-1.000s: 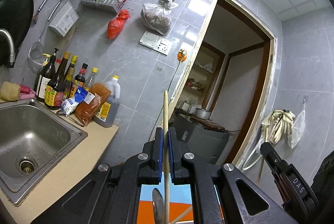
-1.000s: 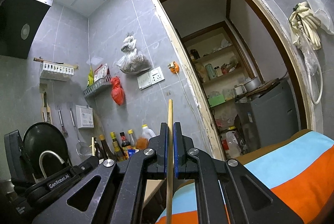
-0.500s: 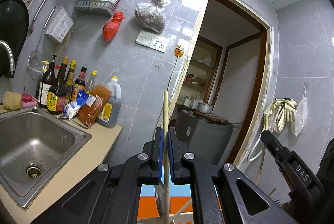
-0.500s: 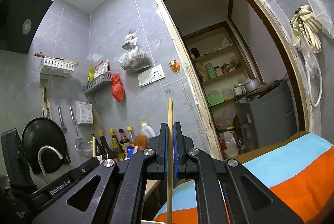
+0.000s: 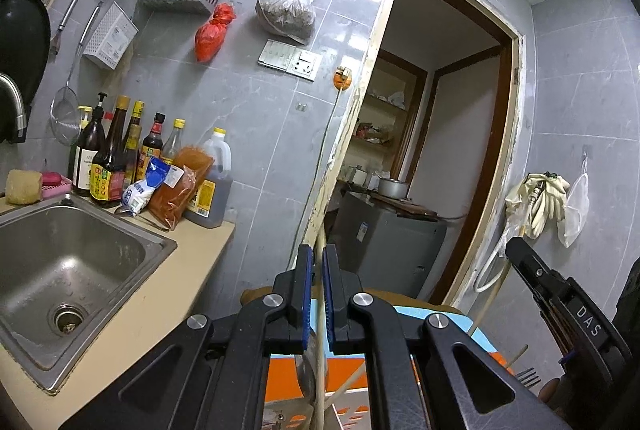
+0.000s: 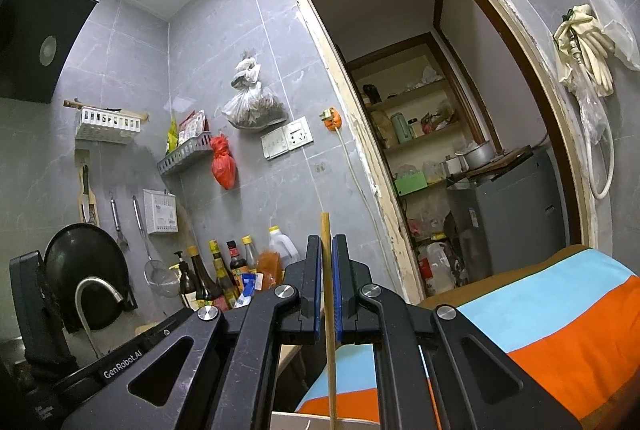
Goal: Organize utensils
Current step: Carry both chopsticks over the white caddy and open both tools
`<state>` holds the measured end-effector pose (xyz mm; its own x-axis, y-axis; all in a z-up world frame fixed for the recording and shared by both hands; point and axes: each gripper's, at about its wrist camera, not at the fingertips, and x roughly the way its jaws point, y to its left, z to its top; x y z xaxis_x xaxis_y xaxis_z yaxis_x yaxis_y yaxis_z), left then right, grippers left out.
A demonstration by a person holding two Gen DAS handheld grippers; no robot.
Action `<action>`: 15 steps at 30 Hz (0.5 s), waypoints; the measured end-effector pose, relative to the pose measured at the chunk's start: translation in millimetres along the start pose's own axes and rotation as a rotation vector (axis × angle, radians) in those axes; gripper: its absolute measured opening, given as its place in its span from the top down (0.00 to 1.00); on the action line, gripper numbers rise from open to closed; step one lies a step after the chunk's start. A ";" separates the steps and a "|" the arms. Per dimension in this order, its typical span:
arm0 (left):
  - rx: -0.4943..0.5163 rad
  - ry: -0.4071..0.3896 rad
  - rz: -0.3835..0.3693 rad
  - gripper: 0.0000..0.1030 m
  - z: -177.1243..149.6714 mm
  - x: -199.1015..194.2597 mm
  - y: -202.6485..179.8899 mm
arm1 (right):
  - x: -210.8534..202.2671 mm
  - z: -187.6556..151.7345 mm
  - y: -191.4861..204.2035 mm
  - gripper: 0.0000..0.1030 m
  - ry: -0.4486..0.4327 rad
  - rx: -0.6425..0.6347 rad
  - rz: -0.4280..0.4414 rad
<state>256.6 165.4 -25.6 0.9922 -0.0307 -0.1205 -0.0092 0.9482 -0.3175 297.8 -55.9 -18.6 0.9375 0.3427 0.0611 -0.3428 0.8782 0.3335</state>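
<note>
A pale wooden chopstick [image 5: 320, 330] stands upright between the blue pads of my left gripper [image 5: 316, 254], which is shut on it. Its tip barely shows above the pads. Below it I see a metal spoon [image 5: 307, 376], a second slanted stick [image 5: 348, 384] and the rim of a white and orange holder [image 5: 352, 412]. My right gripper [image 6: 326, 242] is shut on another chopstick [image 6: 328, 350], also upright, with its tip a little above the pads. A fork [image 5: 528, 376] pokes up at the lower right in the left wrist view.
A steel sink [image 5: 132, 242] in a beige counter lies left, with sauce bottles [image 5: 116, 157] and packets behind it. A blue and orange striped cloth [image 6: 560, 322] lies below the grippers. An open doorway [image 5: 440, 149] is ahead. The other tool's black housing [image 5: 580, 314] stands at the right.
Both chopsticks now stick out less above the pads; they have slid down a little. The left view has rolled slightly. Neither hand has shifted place.
</note>
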 end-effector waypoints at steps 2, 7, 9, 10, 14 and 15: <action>0.002 0.003 0.008 0.84 0.0 -0.7 -0.6 | -1.9 1.3 -0.7 0.88 0.006 -0.001 -0.004; -0.026 -0.001 0.017 0.69 4.3 -7.1 0.8 | -8.8 9.4 -1.9 0.76 0.023 -0.003 -0.018; -0.014 0.005 0.024 0.68 7.7 -8.5 -2.0 | -10.9 14.1 -1.4 0.76 0.029 -0.007 -0.026; -0.006 0.007 0.026 0.68 9.9 -9.7 -4.1 | -13.2 17.0 -1.7 0.76 0.034 -0.010 -0.030; 0.013 0.021 0.029 0.60 19.1 -16.2 -11.5 | -21.0 28.4 -2.1 0.72 0.062 -0.021 -0.054; 0.019 0.030 0.029 0.59 21.3 -18.3 -14.0 | -24.2 31.0 -2.5 0.70 0.070 -0.023 -0.063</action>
<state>241.2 159.4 1.0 0.9874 -0.0126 -0.1575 -0.0349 0.9547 -0.2954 277.8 -76.6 8.3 0.9508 0.3087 -0.0256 -0.2857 0.9059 0.3125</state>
